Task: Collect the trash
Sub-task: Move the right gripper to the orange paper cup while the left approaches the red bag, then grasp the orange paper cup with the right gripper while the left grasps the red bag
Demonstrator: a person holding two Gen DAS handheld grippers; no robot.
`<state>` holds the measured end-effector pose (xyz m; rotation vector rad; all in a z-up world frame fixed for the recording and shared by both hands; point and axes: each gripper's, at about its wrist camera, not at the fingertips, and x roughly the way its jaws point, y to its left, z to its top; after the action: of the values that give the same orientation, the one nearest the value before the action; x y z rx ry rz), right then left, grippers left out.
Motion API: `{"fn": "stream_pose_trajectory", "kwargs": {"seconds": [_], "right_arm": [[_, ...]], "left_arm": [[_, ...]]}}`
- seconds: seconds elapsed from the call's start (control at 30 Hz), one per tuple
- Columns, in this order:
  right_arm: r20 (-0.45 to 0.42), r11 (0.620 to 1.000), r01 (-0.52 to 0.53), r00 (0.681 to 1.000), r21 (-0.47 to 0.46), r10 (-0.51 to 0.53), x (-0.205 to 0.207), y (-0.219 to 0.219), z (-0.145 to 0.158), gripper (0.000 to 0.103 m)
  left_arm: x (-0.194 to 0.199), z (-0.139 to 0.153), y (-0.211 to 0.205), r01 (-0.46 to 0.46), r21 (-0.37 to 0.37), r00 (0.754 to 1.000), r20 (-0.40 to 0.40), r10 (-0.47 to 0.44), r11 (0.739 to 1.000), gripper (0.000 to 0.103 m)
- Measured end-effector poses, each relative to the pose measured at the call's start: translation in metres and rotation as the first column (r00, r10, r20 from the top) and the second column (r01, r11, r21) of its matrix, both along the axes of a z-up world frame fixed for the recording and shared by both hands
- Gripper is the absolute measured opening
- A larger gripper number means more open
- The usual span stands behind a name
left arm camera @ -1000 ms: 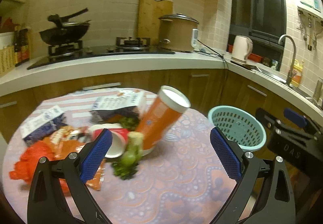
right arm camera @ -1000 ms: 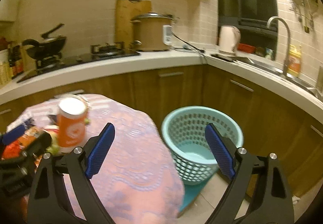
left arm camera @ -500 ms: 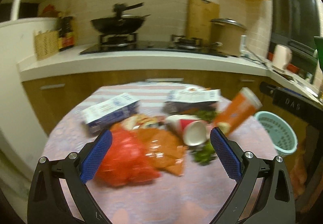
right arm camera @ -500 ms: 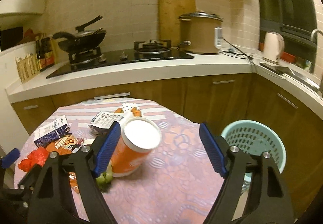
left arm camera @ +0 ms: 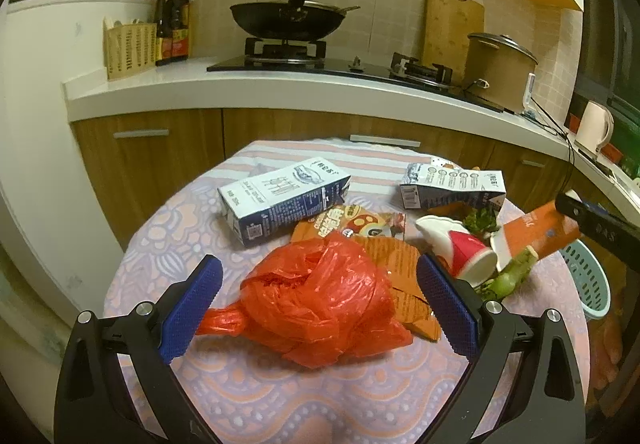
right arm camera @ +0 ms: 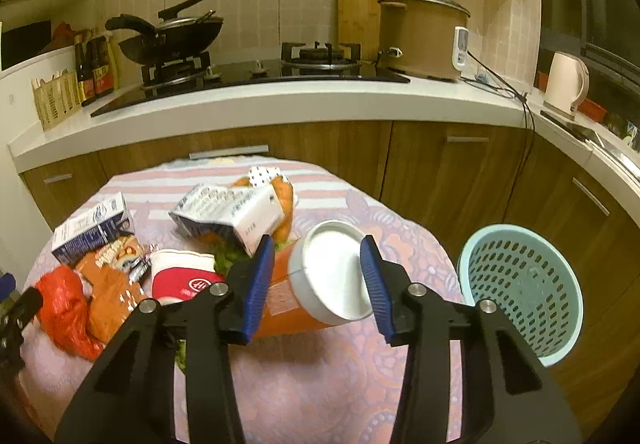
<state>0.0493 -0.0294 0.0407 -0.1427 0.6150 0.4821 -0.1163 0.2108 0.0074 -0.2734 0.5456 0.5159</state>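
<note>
Left gripper (left arm camera: pixel 318 308): spread wide, holding nothing; it hangs over the near part of the table, with the red plastic bag (left arm camera: pixel 320 304) lying between its blue pads (left arm camera: pixel 192 308).
Right gripper (right arm camera: pixel 316 284): pinching the orange cup (right arm camera: pixel 308 292) near its top end, one blue pad on each side; the cup is tilted, its white lid (right arm camera: pixel 340 270) facing the camera.
Table (right arm camera: pixel 320 384): round, with a pink and lilac patterned cloth; all the trash sits on its far and left part.
Basket (right arm camera: pixel 520 288): pale blue plastic mesh, standing on the floor just right of the table; as far as its inside shows, nothing is in it.
Red plastic bag: crumpled, lying on the cloth, partly over the orange snack wrapper (left arm camera: pixel 392 256).
Milk cartons: one (left arm camera: pixel 284 199) lies on its side behind the bag; a second one (left arm camera: pixel 452 189), crushed open, lies further right.
Paper cup (left arm camera: pixel 460 250): red and white, tipped on its side, its mouth turned away from the cartons; what is inside cannot be seen.
Green vegetable stalk (left arm camera: pixel 508 276): on the cloth just right of the paper cup, under the tilted orange cup.
Counter behind: a black wok (left arm camera: pixel 288 17) on the stove, a brown rice cooker (right arm camera: pixel 420 35) with its lid on, a white kettle (right arm camera: pixel 566 83) at the right.
</note>
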Motion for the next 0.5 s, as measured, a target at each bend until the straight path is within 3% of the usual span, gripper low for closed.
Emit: {"fn": "stream_pose_trajectory", "kwargs": {"seconds": [0.3,0.5], "right_arm": [[-0.075,1.0,0.002,0.997,-0.01,-0.002,-0.015,-0.033,-0.029,0.041],[-0.149,0.999,-0.053,0.987,0.008,0.054,-0.021,-0.05,-0.038,0.041]], "left_arm": [[0.006,-0.015,0.003,-0.013,-0.037,0.999,-0.037,0.011,0.999,0.094],[0.007,-0.024,0.005,-0.028,-0.048,0.998,-0.057,0.025,0.998,0.095]]}}
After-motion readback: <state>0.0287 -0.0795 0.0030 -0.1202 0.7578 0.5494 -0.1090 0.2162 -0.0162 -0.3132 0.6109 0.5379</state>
